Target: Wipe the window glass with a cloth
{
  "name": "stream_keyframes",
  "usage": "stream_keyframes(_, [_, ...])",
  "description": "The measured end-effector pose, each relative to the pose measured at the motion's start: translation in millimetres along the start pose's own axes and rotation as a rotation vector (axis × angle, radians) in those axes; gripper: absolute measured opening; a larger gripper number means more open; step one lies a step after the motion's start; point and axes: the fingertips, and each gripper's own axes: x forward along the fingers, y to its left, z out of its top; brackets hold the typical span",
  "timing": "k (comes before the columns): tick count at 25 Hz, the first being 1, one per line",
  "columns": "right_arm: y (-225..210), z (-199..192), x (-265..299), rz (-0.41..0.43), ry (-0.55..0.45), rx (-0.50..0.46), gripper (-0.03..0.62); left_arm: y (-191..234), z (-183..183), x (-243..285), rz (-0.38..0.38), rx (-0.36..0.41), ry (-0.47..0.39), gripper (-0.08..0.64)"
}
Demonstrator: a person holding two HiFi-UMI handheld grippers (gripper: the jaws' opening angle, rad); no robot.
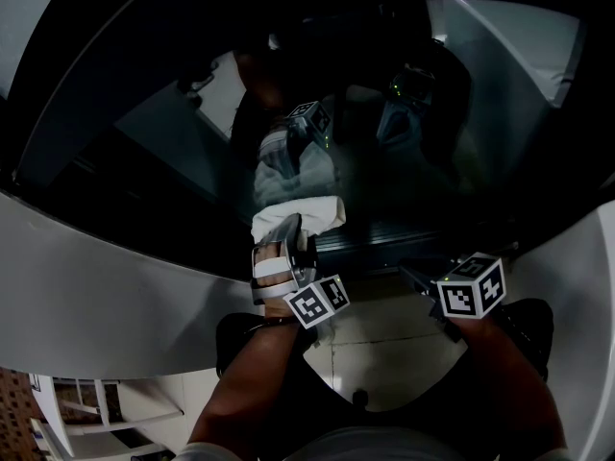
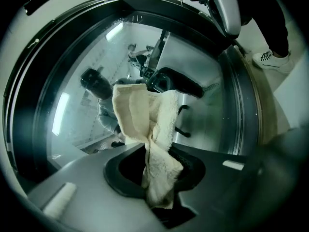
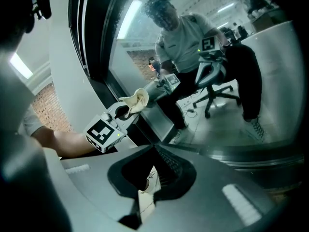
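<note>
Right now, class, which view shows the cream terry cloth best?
The left gripper view: the cream terry cloth fills the centre, folds clear. In the head view the cloth is dim, bunched; in the right gripper view, small, distant.

office, by the swivel chair [image 3: 212,81]

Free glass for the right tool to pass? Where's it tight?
Free: window glass left of the cloth, out to the dark frame; also the glass right of the cloth, above the right tool. Tight: bottom centre, where the left tool clamps the cloth at the glass, with the right tool close beside.
</note>
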Motion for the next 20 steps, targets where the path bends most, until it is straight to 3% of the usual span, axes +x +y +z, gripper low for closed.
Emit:
stream_keyframes(7, [-1.8, -3.3, 0.2, 0.007, 0.004, -0.001, 0.002, -16.3, -1.0, 2.3, -0.050, 0.017, 0.024, 0.095])
stream_keyframes(20, [-3.9, -7.3, 2.4, 0.012, 0.014, -0.007, 0.002, -22.5, 2.1, 4.4, -0.133, -0.036, 0.027, 0.095])
